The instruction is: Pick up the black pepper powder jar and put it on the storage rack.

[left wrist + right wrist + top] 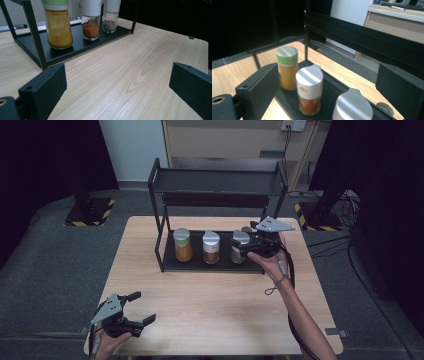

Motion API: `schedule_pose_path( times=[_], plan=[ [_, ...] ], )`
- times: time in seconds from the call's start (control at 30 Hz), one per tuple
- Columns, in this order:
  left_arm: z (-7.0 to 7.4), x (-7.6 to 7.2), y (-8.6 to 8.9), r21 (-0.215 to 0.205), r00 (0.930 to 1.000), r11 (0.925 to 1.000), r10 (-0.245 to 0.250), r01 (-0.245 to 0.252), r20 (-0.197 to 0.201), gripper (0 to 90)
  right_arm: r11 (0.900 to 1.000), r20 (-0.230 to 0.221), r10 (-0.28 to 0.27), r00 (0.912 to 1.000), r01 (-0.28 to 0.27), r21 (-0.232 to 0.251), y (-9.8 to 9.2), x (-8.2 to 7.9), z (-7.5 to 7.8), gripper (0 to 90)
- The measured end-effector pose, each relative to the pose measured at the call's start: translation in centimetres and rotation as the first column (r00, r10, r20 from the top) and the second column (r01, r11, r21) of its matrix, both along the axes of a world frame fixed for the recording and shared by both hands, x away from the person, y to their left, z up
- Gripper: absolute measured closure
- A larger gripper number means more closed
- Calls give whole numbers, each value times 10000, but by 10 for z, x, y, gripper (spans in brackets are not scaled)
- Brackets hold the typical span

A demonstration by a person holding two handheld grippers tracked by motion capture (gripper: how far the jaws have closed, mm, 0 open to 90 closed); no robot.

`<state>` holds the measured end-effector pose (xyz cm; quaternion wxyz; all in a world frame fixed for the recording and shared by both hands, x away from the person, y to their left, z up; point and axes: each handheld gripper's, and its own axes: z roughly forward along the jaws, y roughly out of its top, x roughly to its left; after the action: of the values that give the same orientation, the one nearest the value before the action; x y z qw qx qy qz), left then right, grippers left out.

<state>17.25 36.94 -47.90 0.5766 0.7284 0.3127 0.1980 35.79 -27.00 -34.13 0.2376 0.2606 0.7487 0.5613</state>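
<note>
The right claw (240, 246) is wide open and holds nothing. It hangs over the grey-lid jar (239, 247) at the right end of the rack's bottom shelf (197, 264), and I cannot tell if it touches the jar. That jar stands straight up with its lid on top, and grey powder sits low inside it. Left of it stands the white-lid jar (211, 247) with red-orange powder, and left again the green-lid jar (182, 245) with yellow powder. All three stand upright in a row from left to right, a little apart. The left claw (142, 308) is wide open too and empty, low over the near left part of the desk (210, 305), far from the jars.
</note>
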Motion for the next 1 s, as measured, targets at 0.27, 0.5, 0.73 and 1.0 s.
schedule_pose_path(
  times=[0.27, 0.5, 0.73, 1.0],
  plan=[
    [-1, -1, 1, -98, 9999, 9999, 142, -143, -17, 0, 9975, 111, 674, 9977, -676, 188, -7, -21, 5, 42],
    [-2, 0, 2, -188, 9998, 9997, 165, -166, -60, 0, 9957, 120, 914, 9957, -915, 107, -17, -41, 3, 31],
    [-3, 0, 4, -337, 9998, 9992, 204, -205, -45, 0, 9942, -2, 1070, 9943, -1070, 67, -26, -58, -8, 22],
    [-5, -2, 7, -558, 9998, 9982, 202, -203, -23, 0, 9931, -43, 1147, 9934, -1146, 237, -36, -80, -30, 26]
  ],
)
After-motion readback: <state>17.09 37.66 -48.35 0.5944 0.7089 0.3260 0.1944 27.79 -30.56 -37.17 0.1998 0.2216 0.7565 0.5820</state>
